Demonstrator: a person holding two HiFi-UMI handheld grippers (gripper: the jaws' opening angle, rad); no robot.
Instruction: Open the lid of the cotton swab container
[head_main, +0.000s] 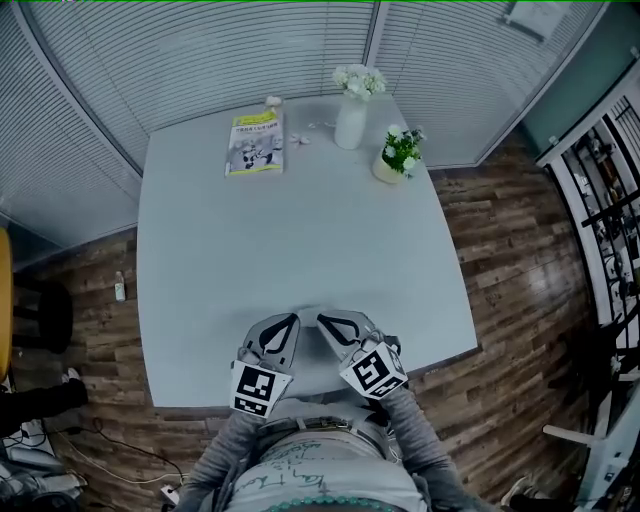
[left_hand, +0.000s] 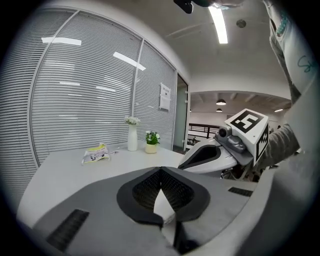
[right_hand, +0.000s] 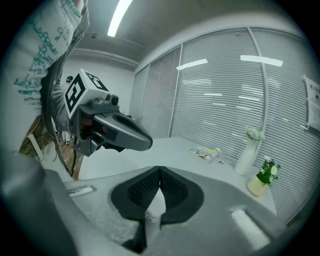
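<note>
Cotton swab container cannot be told among small white bits (head_main: 273, 101) beside the yellow booklet (head_main: 256, 143). The left gripper (head_main: 292, 318) and right gripper (head_main: 323, 319), jaws together and empty, sit over the pale grey surface (head_main: 300, 240) at its near edge.

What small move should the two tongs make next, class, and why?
Probably reach both forward across the table: the left tongs and right tongs sit shut, holding nothing, at its near edge, and the small items lie far off beside the vase.
</note>
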